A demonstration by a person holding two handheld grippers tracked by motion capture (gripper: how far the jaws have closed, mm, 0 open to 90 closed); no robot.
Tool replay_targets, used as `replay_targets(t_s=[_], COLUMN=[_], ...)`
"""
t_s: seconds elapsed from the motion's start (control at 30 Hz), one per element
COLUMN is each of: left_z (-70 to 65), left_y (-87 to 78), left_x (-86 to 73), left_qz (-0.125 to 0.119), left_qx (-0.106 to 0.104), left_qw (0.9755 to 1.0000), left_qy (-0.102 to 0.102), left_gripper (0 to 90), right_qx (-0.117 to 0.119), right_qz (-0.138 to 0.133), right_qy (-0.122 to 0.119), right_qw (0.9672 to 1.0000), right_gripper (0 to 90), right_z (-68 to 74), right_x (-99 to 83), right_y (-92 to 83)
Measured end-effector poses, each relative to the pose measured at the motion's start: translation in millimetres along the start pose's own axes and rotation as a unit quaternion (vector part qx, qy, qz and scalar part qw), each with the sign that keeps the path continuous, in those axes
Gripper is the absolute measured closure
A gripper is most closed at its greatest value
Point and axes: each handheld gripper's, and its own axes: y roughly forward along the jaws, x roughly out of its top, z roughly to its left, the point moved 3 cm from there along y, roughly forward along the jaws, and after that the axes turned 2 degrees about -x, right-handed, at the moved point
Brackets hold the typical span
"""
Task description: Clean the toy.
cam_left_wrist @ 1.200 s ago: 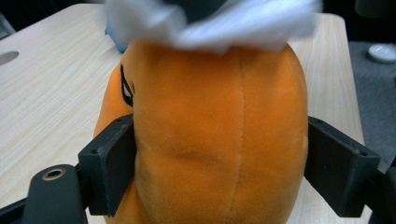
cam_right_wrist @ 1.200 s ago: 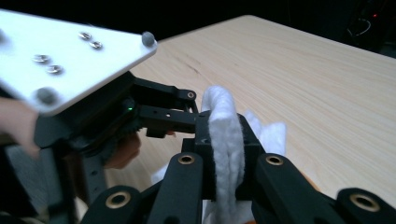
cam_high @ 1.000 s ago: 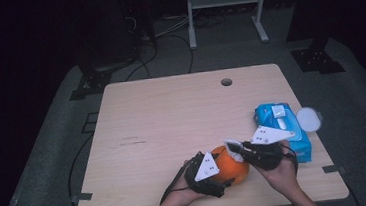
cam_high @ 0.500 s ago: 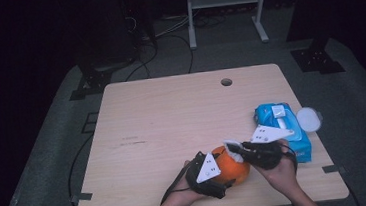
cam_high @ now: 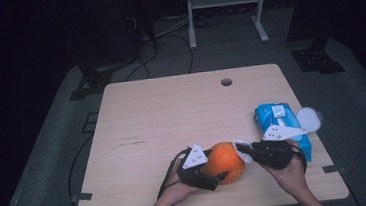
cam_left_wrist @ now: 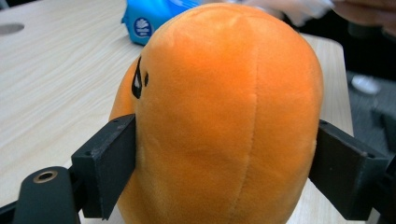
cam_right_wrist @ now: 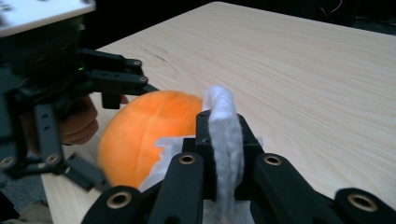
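At the near edge of the counter (cam_high: 136,112), your left hand-held gripper (cam_high: 212,173) is grasping the orange plush (cam_high: 224,160), its jaws having just eased wider. Your right hand-held gripper (cam_high: 242,150), clenched on a white wipe (cam_right_wrist: 223,135), touches it. Next: rub gently, keeping the plush steady.

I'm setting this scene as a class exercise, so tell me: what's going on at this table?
A person works two hand-held grippers at a wooden table. The left gripper has its jaws on either side of an orange plush toy, steadying it near the front edge. The right gripper is shut on a white wipe and holds it at the toy's side, apparently to wipe it. A blue wipes pack with its lid open lies on the right.
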Motion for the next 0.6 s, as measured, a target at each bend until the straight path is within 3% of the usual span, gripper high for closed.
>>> replay_targets(t_s=[0.07, 0.27, 0.33, 0.4, 0.5, 0.53, 0.6], left_z=[4.7, 4.1, 2.7, 0.3, -1.7, -1.5, 0.4], left_y=[-1.1, 0.2, 1.6, 3.8, 4.2, 4.0, 3.0], left_x=[0.0, 1.1, 1.7, 2.5, 2.7, 2.4, 1.5], left_qz=[-0.007, -0.011, -0.007, -0.004, 0.003, 0.003, 0.0], left_qx=[0.006, 0.021, 0.023, 0.026, 0.025, 0.021, 0.011], left_qw=[0.9997, 0.9989, 0.999, 0.9991, 0.9995, 0.9997, 0.9999], left_qy=[-0.022, -0.041, -0.037, -0.035, -0.017, -0.014, -0.001], left_gripper=[14.8, 12.2, 12.4, 12.4, 11.3, 9.1, 7.7], right_qx=[0.004, 0.001, -0.001, 0.012, 0.021, 0.017, 0.015], right_qz=[-0.001, -0.001, -0.003, -0.008, -0.005, -0.004, -0.003], right_qy=[0.001, 0.001, -0.005, -0.008, -0.036, -0.046, -0.042], right_qw=[1.0, 1.0, 1.0, 0.9999, 0.9991, 0.9988, 0.999], right_gripper=[84.2, 84.2, 84.3, 84.2, 84.1, 84.1, 84.1], right_z=[2.2, -0.1, 3.9, 14.0, 27.8, 28.7, 24.3], right_x=[0.9, 3.3, 4.3, 7.5, 11.9, 12.7, 12.5], right_y=[0.6, 5.0, 4.5, 4.9, 9.4, 10.7, 10.1])
